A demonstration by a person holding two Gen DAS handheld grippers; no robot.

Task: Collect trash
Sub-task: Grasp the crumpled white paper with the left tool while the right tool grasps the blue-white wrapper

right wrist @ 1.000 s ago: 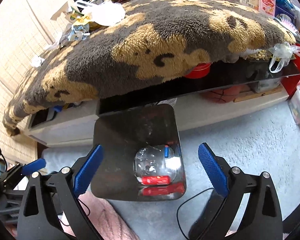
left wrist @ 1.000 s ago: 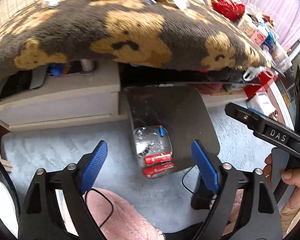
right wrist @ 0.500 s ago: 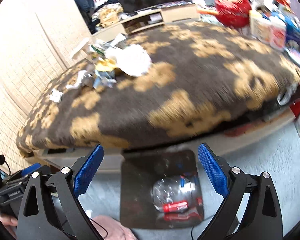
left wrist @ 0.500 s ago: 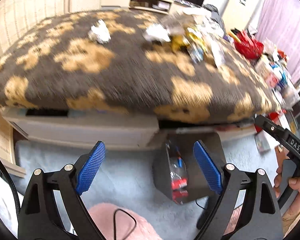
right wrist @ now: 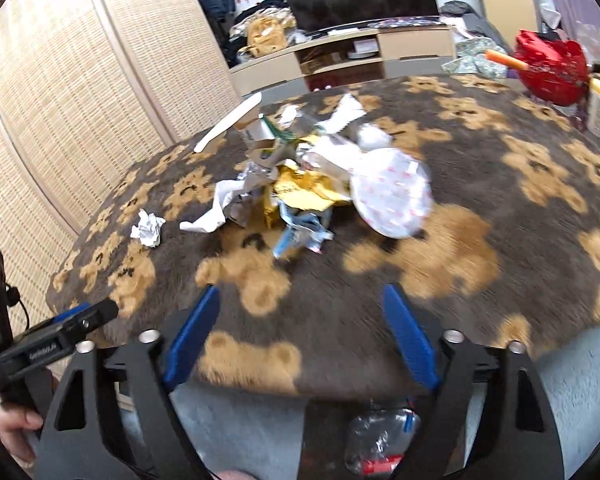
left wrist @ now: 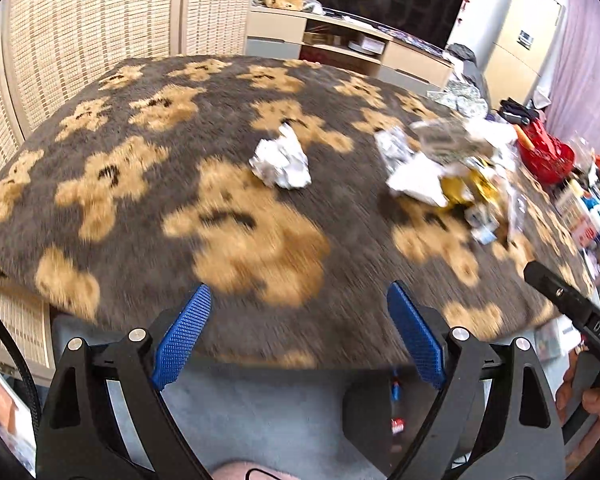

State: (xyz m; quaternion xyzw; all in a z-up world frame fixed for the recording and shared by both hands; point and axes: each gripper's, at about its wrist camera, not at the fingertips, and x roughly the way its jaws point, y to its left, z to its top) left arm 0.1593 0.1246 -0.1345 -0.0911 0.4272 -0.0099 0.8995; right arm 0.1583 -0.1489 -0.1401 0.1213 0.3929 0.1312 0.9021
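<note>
A pile of wrappers and foil (right wrist: 300,184) lies on the bear-patterned blanket (right wrist: 480,200); it also shows in the left wrist view (left wrist: 452,176). A crumpled white paper ball (left wrist: 281,160) lies apart to its left, also in the right wrist view (right wrist: 148,229). A white paper plate (right wrist: 392,196) leans on the pile. My left gripper (left wrist: 298,336) and right gripper (right wrist: 300,336) are both open and empty at the blanket's near edge. A dark bin (right wrist: 324,436) on the floor below holds a crushed plastic bottle (right wrist: 380,440).
A red bag (right wrist: 552,68) and bottles stand at the blanket's right end. A TV cabinet (right wrist: 340,56) stands behind. Woven screens (right wrist: 60,92) line the left. Grey carpet (right wrist: 576,384) lies below. The other gripper shows at each view's edge (left wrist: 568,304).
Both grippers have risen from floor level by the bin to above the blanket's edge. The trash on top has come into view. Both stayed open.
</note>
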